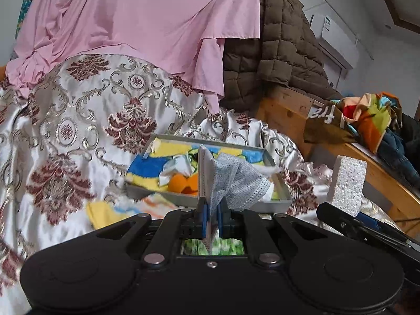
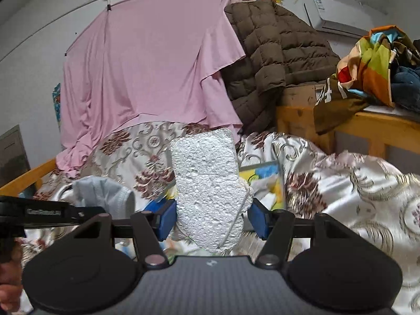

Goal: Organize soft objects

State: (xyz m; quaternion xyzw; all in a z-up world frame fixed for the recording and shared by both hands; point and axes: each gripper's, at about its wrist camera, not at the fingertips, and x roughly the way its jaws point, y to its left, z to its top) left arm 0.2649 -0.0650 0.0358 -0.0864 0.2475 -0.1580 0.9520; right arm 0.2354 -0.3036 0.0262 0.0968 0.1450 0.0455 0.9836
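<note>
My left gripper (image 1: 212, 216) is shut on a grey-blue face mask (image 1: 233, 183) that stands up and droops to the right, lifted in front of a grey tray (image 1: 157, 197). The tray rests on the bed and holds yellow-and-blue cloths, white scraps and an orange soft piece (image 1: 183, 183). My right gripper (image 2: 211, 219) is shut on a white sponge block (image 2: 210, 191), held upright above the bedspread; the same sponge (image 1: 347, 183) shows at the right of the left wrist view. The mask (image 2: 102, 194) and the tray (image 2: 282, 181) appear behind the sponge in the right wrist view.
A patterned satin bedspread (image 1: 78, 131) covers the bed. A pink sheet (image 2: 147, 65) hangs at the back beside a brown quilted jacket (image 2: 275, 57). A wooden bed frame (image 2: 380, 128) at the right carries piled colourful clothes (image 2: 372, 60). A yellow cloth (image 1: 105, 212) lies beside the tray.
</note>
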